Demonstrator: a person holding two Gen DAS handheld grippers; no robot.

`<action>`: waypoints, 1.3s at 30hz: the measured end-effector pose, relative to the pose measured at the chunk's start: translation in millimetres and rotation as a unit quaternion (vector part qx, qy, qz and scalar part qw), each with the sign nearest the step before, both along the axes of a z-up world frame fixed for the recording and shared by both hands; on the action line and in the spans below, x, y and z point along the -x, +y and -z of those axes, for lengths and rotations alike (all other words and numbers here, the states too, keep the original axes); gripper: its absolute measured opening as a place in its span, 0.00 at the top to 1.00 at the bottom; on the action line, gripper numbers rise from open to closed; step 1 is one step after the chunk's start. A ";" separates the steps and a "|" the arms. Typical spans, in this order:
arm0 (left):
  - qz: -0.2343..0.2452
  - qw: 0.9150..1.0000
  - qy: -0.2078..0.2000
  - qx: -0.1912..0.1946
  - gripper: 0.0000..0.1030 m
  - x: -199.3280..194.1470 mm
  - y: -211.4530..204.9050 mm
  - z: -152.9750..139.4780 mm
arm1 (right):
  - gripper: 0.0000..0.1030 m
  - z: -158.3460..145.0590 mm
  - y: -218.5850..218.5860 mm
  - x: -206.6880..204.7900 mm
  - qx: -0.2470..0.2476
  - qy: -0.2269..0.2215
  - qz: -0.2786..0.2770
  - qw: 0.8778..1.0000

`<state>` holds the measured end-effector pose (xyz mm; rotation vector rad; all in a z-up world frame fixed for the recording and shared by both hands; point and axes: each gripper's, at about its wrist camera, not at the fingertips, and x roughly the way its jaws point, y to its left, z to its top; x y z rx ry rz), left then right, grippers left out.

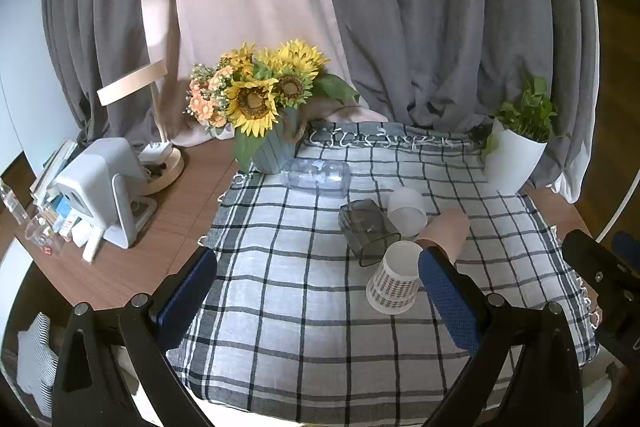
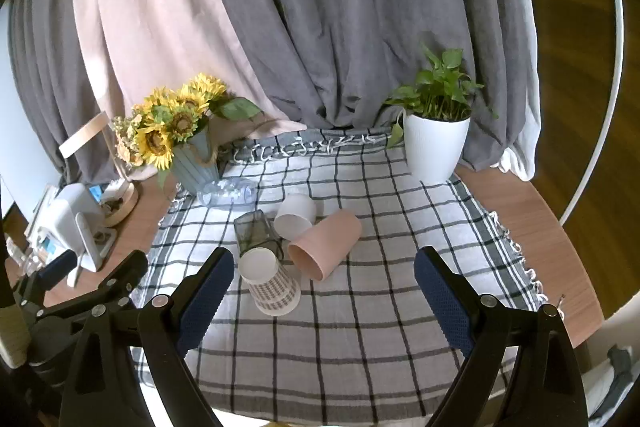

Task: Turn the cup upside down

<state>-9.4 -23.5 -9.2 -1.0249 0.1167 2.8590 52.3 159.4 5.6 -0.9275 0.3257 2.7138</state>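
Several cups sit on the checked cloth [image 2: 360, 327]. A paper cup with a houndstooth pattern [image 2: 271, 282] stands bottom up; it also shows in the left wrist view [image 1: 394, 283]. A pink cup [image 2: 326, 245], a white cup [image 2: 294, 215], a smoky clear cup [image 2: 254, 231] and a clear glass [image 2: 228, 191] lie on their sides. My left gripper [image 1: 316, 295] is open, its right finger beside the paper cup. My right gripper [image 2: 324, 293] is open and empty, just in front of the pink cup.
A sunflower vase [image 2: 196, 163] stands at the back left and a white potted plant [image 2: 434, 147] at the back right. A lamp base [image 1: 162, 167] and a white device [image 1: 100, 187] sit on the wooden table [image 1: 168, 227] to the left of the cloth.
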 end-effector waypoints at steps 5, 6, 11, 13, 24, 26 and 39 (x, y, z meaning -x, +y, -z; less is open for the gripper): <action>0.003 1.000 -0.001 -0.003 0.00 0.4 1.4 0.7 | 0.11 -0.3 0.2 -1.0 -0.001 0.000 0.002 1.000; 0.003 1.000 -0.001 -0.003 0.00 0.2 1.8 0.8 | 0.11 -0.8 0.6 -1.3 -0.001 0.000 0.002 1.000; 0.005 1.000 0.001 -0.003 0.00 -0.3 3.3 0.3 | 0.11 -2.0 2.9 -3.0 0.000 0.000 0.006 1.000; 0.007 1.000 0.003 -0.001 0.00 -0.8 4.9 -0.5 | 0.11 -2.1 4.4 -3.9 0.000 0.001 0.008 1.000; 0.009 1.000 0.008 0.002 0.00 -2.5 9.1 -2.1 | 0.11 -1.5 8.2 -4.5 0.001 0.000 0.013 1.000; 0.009 1.000 0.008 0.002 0.00 -2.7 9.6 -2.1 | 0.11 -1.7 7.8 -4.8 0.001 0.001 0.012 1.000; 0.016 1.000 0.009 0.003 0.00 -3.2 10.5 -2.5 | 0.11 -0.7 8.2 -7.5 0.000 0.003 0.016 1.000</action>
